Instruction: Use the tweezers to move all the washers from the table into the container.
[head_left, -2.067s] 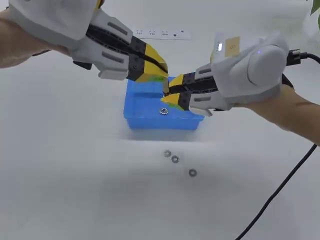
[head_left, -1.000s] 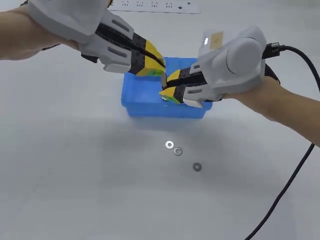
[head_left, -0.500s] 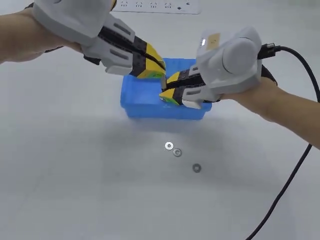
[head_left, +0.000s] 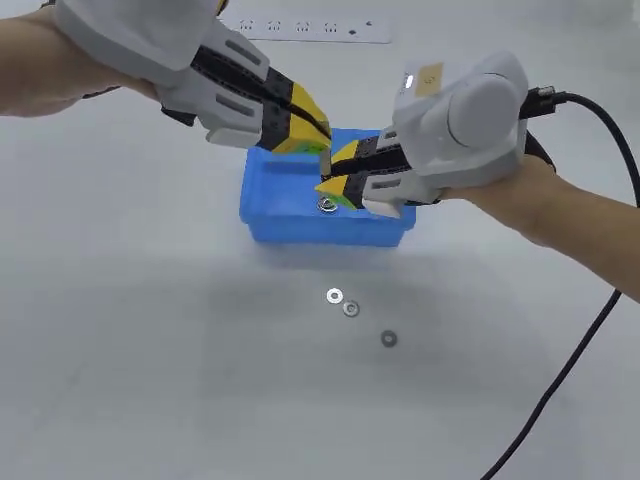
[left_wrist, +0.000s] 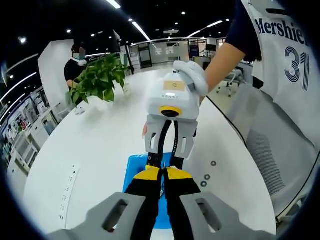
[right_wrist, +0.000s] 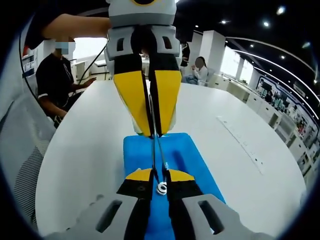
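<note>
Both hands are held over the blue plastic container (head_left: 290, 228), which stands on the white table (head_left: 150, 350). The left gripper (head_left: 318, 136) comes in from the upper left and slopes down over the container's far edge. The right gripper (head_left: 328, 190) comes in from the right and sits lower, with its yellow tips inside the container's outline. The two point at each other, tips nearly meeting. The right gripper view shows the thin metal tweezers (right_wrist: 156, 155), which are hard to make out from the head view. They run from the left gripper's yellow jaws, which are clenched on them, down into the narrow gap between the right gripper's jaws, which are drawn in around their lower end. A small silver washer (right_wrist: 161, 188) sits at that end, over the blue floor. I cannot tell whether the tweezers are pinching it or it is lying in the container. The head view shows three more silver washers on the table in front of the container: two close together (head_left: 334, 296) (head_left: 351, 309) and one apart to the right (head_left: 389, 339). It also shows a white power strip (head_left: 300, 28) at the far edge of the table. A black cable (head_left: 580, 350) trails from the right gripper. The left gripper view takes in a green potted plant (left_wrist: 97, 80) behind the right gripper.
</note>
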